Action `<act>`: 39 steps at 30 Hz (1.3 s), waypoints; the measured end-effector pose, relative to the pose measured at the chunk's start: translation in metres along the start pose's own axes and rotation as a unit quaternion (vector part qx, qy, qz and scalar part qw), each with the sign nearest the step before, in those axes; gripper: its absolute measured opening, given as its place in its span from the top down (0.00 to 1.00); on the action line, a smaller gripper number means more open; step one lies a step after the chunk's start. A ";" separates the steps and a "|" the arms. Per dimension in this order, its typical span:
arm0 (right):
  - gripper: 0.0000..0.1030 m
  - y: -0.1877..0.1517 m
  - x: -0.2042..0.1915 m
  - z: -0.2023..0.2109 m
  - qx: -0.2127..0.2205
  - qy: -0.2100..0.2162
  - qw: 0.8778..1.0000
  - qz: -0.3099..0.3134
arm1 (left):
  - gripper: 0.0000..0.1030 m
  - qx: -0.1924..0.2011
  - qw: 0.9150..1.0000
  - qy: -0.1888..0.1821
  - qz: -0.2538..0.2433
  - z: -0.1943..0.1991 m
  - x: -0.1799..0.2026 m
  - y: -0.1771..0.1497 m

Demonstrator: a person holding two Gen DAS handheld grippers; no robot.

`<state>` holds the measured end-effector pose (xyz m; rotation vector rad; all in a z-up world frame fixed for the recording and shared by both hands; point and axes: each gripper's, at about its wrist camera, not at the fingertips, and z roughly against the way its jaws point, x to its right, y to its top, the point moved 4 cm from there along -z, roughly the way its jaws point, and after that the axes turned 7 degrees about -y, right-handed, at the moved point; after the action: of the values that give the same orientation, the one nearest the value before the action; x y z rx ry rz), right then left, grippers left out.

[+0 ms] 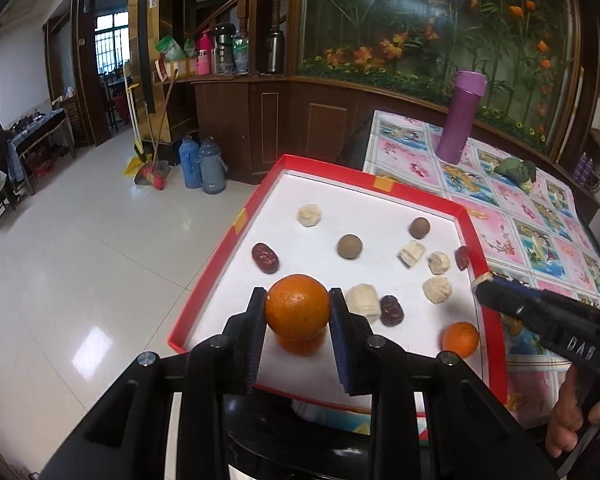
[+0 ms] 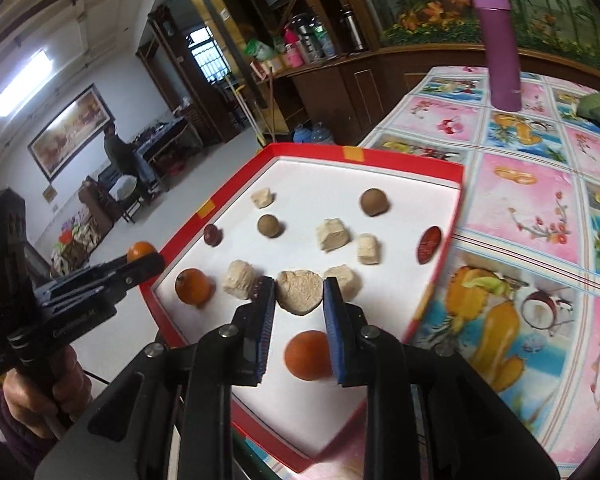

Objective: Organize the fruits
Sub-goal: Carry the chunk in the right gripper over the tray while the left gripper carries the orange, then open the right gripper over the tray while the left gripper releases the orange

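We recorded the left gripper (image 1: 298,312) clamped on an orange (image 1: 297,306), both pads touching its sides, held above the near edge of the red-rimmed tray (image 1: 420,193). A second orange (image 1: 303,342) lay on the white floor directly beneath it. The right gripper (image 2: 299,298) gripped a pale, rough-cut fruit chunk (image 2: 300,291) between narrowly spaced jaws, above the tray. A third orange (image 2: 309,354) lay below it. Brown round fruits (image 2: 374,201), red dates (image 2: 429,245) and more pale chunks (image 2: 332,234) were scattered on the tray. Raised lettering on the right gripper's body (image 1: 579,349) appeared to read "DAB"; we could not confirm it.
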<state>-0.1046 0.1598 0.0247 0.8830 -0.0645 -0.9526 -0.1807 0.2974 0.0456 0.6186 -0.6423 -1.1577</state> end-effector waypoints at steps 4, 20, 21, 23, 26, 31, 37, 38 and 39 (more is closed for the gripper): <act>0.74 -0.006 -0.021 -0.015 -0.021 0.009 1.000 0.019 | 0.71 0.004 1.000 0.000 0.000 -0.003 -0.007 0.006; 0.74 -0.032 -0.047 -0.048 -0.073 0.002 0.997 0.040 | 0.71 -0.065 0.997 -0.020 -0.031 -0.059 0.010 0.038; 0.74 -0.032 -0.048 -0.048 -0.073 0.001 0.996 0.041 | 0.71 -0.070 0.997 -0.019 -0.033 -0.062 0.011 0.037; 0.74 -0.032 -0.049 -0.048 -0.073 0.001 0.996 0.042 | 0.71 -0.083 0.996 -0.017 -0.039 -0.069 0.013 0.035; 0.74 -0.031 -0.049 -0.048 -0.074 -0.002 0.996 0.047 | 0.70 -0.100 0.994 -0.012 -0.037 -0.077 0.012 0.032; 0.73 -0.034 -0.054 -0.043 -0.073 -0.015 0.995 0.063 | 0.67 -0.116 0.993 0.002 -0.032 -0.083 0.008 0.027; 0.57 -0.025 -0.042 -0.020 -0.031 -0.020 0.997 0.062 | 0.45 -0.091 0.995 0.025 -0.043 -0.069 0.009 0.026; 0.56 -0.022 -0.038 -0.012 -0.018 -0.020 0.998 0.059 | 0.43 -0.082 0.995 0.031 -0.042 -0.063 0.011 0.026; 0.55 -0.020 -0.034 -0.006 -0.007 -0.022 0.998 0.056 | 0.40 -0.073 0.996 0.038 -0.043 -0.058 0.011 0.027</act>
<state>-0.1362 0.1831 0.0176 0.8363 -0.1436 -0.8672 -0.1188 0.3004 0.0281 0.5679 -0.4647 -1.2437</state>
